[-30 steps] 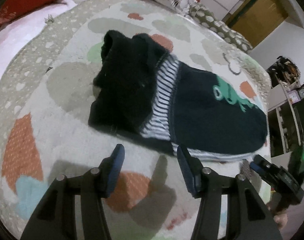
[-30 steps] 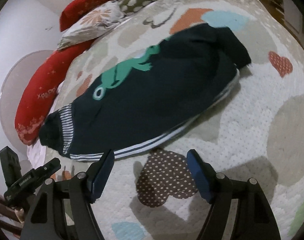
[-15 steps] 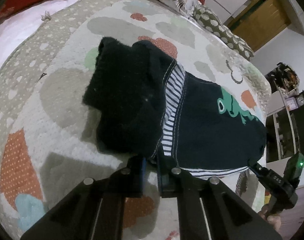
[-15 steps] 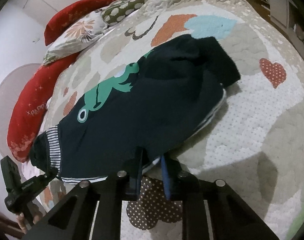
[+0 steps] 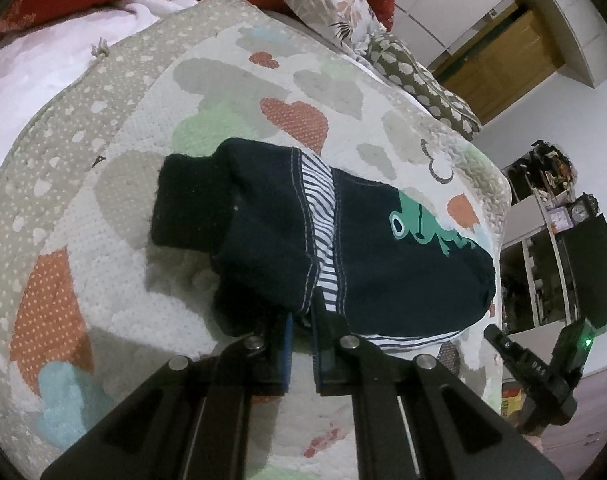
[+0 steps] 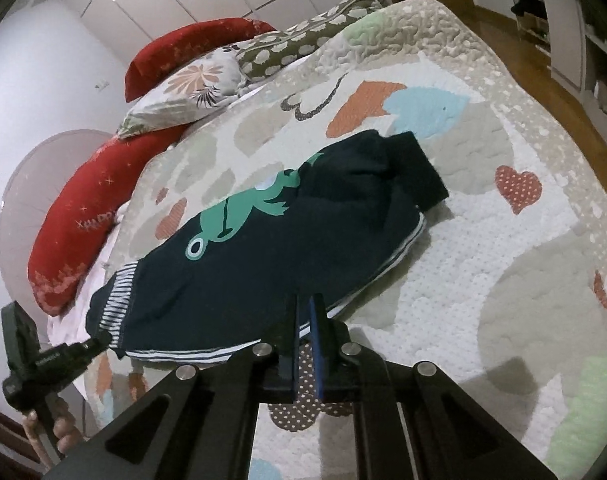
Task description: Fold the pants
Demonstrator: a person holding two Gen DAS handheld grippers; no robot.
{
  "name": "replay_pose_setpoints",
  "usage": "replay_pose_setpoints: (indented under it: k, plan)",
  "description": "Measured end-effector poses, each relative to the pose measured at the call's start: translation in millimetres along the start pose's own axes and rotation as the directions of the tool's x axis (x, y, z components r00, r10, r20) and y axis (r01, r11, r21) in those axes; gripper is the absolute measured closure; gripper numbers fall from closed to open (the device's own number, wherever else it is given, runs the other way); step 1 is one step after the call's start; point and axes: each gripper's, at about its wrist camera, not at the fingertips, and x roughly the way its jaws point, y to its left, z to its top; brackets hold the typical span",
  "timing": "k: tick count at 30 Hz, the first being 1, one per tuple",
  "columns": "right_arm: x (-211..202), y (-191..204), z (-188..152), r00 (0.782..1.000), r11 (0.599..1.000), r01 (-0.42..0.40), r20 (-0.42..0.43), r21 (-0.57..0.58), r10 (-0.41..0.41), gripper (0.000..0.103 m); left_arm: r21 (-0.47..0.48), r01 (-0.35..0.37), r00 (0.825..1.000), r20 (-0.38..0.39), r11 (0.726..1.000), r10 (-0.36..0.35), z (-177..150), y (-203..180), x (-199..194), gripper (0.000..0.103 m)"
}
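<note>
In the left wrist view, a white sheet [image 5: 31, 60] shows at the far left beside the edge of the heart-patterned quilt [image 5: 115, 208] that covers the bed. The dark navy pants [image 5: 263, 232] lie on the quilt near its middle, folded over lengthwise, with a black cuff end [image 5: 183, 204] pointing left and a band of navy-and-white stripes [image 5: 321, 224] crossing them. The left gripper [image 5: 301, 330] is clenched on the near edge of the pants, just below the striped band, its jaws drawn close together with cloth between them. Farther right a green frog print [image 5: 423, 228] sits on the fabric, and at the right edge the right gripper [image 5: 499, 338] reaches in toward the pants' near hem. A shelf unit [image 5: 551, 240] stands beyond the bed.

In the right wrist view, red pillows [image 6: 75, 216] and a flowered pillow [image 6: 187, 88] lie at the left, along the head of the bed. The pants stretch diagonally across the quilt, striped band at the lower left, frog print in the middle, the doubled-over cuffs at the upper right. The right gripper is clamped on the striped near hem [image 6: 207, 354], jaws nearly touching. A brown dotted heart [image 6: 303, 408] lies under it.
</note>
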Motion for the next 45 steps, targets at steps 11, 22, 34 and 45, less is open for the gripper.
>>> replay_pose_setpoints:
  k: [11,22,34,45]
  plan:
    - [44,42,-37,0.872,0.899,-0.419,-0.218,0.126,0.438,0.034,-0.051,0.086,0.996,0.003,0.995,-0.086,9,2,-14,0.096]
    - [100,32,-35,0.864,0.864,-0.388,-0.201,0.322,0.462,0.044,-0.032,0.067,0.997,0.036,0.997,-0.066,7,2,-21,0.098]
    - [91,39,-39,0.761,0.775,-0.514,-0.222,0.369,0.61,0.043,0.006,0.022,0.997,0.081,1.0,-0.022,-4,-3,-24,0.098]
    - [121,43,-23,0.811,0.796,-0.44,-0.197,0.417,0.551,0.04,0.035,-0.006,0.994,0.113,0.999,0.002,-6,-5,-32,0.098]
